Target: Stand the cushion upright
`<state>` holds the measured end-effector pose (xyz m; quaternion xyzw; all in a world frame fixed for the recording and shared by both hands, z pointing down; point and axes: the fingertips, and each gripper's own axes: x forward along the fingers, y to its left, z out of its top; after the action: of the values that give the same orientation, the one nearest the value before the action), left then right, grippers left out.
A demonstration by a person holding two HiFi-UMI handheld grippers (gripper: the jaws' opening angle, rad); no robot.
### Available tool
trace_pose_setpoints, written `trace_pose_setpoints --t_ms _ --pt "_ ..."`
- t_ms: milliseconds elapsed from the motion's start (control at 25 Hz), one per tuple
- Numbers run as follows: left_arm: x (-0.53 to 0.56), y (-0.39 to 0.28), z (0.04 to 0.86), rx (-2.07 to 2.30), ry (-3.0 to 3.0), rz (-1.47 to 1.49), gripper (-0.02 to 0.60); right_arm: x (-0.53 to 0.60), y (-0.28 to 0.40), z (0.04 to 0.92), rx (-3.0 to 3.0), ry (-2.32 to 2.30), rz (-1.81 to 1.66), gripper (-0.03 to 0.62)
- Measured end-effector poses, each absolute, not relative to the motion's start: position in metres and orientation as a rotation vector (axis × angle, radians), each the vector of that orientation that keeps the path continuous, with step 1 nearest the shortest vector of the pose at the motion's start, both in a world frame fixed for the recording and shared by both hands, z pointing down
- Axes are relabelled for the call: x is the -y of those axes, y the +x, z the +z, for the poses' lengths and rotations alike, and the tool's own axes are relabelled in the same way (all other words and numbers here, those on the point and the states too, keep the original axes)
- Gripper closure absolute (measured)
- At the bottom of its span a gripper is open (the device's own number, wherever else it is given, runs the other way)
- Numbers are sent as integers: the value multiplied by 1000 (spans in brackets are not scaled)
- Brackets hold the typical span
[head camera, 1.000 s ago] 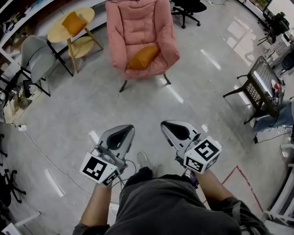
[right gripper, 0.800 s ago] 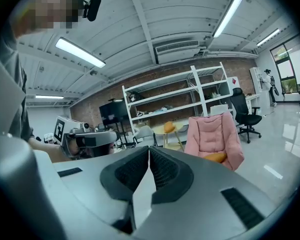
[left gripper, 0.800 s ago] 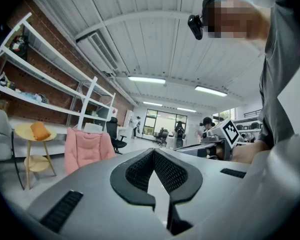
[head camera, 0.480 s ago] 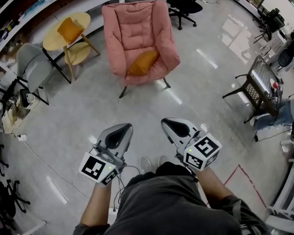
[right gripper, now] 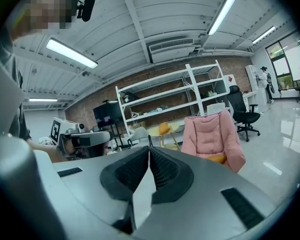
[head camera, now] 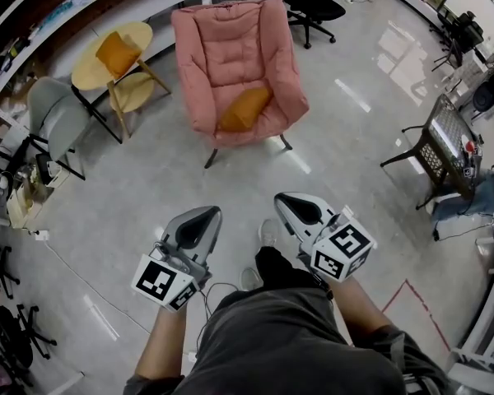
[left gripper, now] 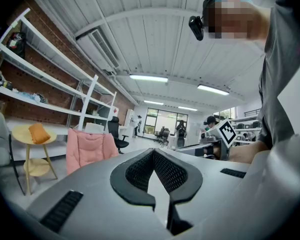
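An orange cushion (head camera: 244,108) lies slanted on the seat of a pink armchair (head camera: 230,44), far ahead of both grippers across the floor. In the right gripper view the cushion (right gripper: 217,158) shows low on the armchair (right gripper: 210,134). The left gripper view shows the armchair (left gripper: 90,149) but not this cushion. My left gripper (head camera: 204,214) and right gripper (head camera: 285,202) are held side by side at waist height, pointing toward the chair. Both are shut with nothing between the jaws. The closed tips show in the left gripper (left gripper: 153,151) view and the right gripper (right gripper: 149,149) view.
A round yellow table (head camera: 86,60) bearing a second orange cushion (head camera: 115,52) stands left of the armchair, with a grey chair (head camera: 53,109) beside it. A black office chair (head camera: 317,6) is behind, a dark wire chair (head camera: 432,151) at right. Shelving lines the left wall. A cable (head camera: 82,262) crosses the floor.
The person has stepped forward toward the armchair, one shoe now ahead between the grippers. Both grippers came along with the step, still shut and side by side.
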<state>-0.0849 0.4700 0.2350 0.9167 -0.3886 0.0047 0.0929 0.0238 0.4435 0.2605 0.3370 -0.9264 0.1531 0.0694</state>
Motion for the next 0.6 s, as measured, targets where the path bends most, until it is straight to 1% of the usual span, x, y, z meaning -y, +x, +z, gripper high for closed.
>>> trace_pose_setpoints --t_ms 360,600 --pt "-387 -83 249 1195 2663 44 572 -356 24 276 2791 946 496 577" --pt "-314 -69 257 1216 2625 72 571 -280 36 285 2788 898 524 577"
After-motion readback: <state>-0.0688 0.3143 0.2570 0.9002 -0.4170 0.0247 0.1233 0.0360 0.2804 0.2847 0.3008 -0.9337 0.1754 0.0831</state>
